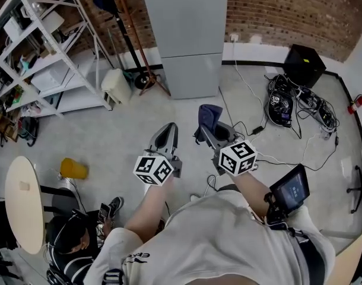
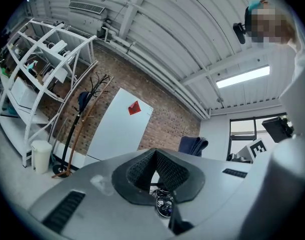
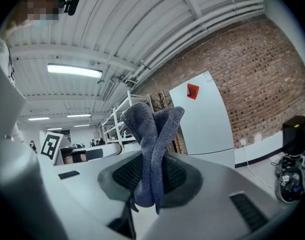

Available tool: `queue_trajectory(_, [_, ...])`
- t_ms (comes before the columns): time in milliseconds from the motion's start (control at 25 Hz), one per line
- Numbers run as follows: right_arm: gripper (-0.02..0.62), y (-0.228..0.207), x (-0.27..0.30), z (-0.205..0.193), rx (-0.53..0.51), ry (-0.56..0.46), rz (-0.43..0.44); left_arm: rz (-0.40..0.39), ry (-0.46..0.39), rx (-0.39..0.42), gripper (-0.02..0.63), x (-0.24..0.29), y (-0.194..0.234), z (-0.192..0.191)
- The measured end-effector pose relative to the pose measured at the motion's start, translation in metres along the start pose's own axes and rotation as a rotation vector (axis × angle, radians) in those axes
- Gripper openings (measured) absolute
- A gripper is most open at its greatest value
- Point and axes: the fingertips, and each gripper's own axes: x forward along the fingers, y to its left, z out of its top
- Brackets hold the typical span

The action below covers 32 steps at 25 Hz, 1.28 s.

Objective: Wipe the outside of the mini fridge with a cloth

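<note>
By the brick wall [image 1: 288, 10] the fridge [image 1: 184, 34] waits, so the right gripper [image 1: 212, 132] pinches the cloth [image 1: 209, 114] ready to wipe, and the left gripper [image 1: 167, 134] is closed, empty

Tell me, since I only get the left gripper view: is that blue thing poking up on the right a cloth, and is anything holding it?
Observer: Yes, it is a blue-grey cloth. The right gripper view shows the right gripper shut on it, with the cloth folded and sticking up from the jaws.
Operator: Is it wiping that white fridge yet?
Observer: No. The head view shows a stretch of bare floor between the cloth and the mini fridge, so they are not touching.
</note>
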Motion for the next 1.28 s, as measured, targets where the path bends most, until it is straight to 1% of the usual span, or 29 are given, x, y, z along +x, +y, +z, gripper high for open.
queue_trajectory(160, [0.084, -0.002, 0.022, 0.002, -0.005, 0.009, -0.01, -0.004, -0.006, -0.003, 0.003, 0.004, 0.016, 0.009])
queue_trajectory(320, [0.084, -0.005, 0.045, 0.004, -0.014, 0.014, 0.0, 0.002, -0.011, -0.007, 0.003, 0.013, 0.035, 0.013])
queue_trajectory(520, [0.084, -0.02, 0.076, 0.009, -0.018, 0.015, 0.019, 0.007, -0.035, -0.004, 0.003, 0.041, 0.055, 0.023])
queue_trajectory(680, [0.084, -0.043, 0.116, 0.021, -0.023, 0.002, 0.046, 0.001, -0.055, 0.023, 0.003, 0.079, 0.074, 0.037])
queue_trajectory(880, [0.084, -0.077, 0.179, 0.044, -0.034, -0.022, 0.092, 0.025, -0.057, 0.063, 0.003, 0.131, 0.115, 0.054])
queue_trajectory(1040, [0.084, -0.119, 0.226, 0.078, -0.044, -0.038, 0.115, 0.047, -0.054, 0.075, 0.003, 0.188, 0.142, 0.072])
queue_trajectory(1160, [0.084, -0.149, 0.261, 0.109, -0.069, -0.061, 0.139, 0.058, -0.079, 0.088, 0.003, 0.233, 0.161, 0.092])
queue_trajectory(1280, [0.084, -0.178, 0.29, 0.128, -0.091, -0.074, 0.151, 0.063, -0.091, 0.097, 0.003, 0.271, 0.179, 0.102])
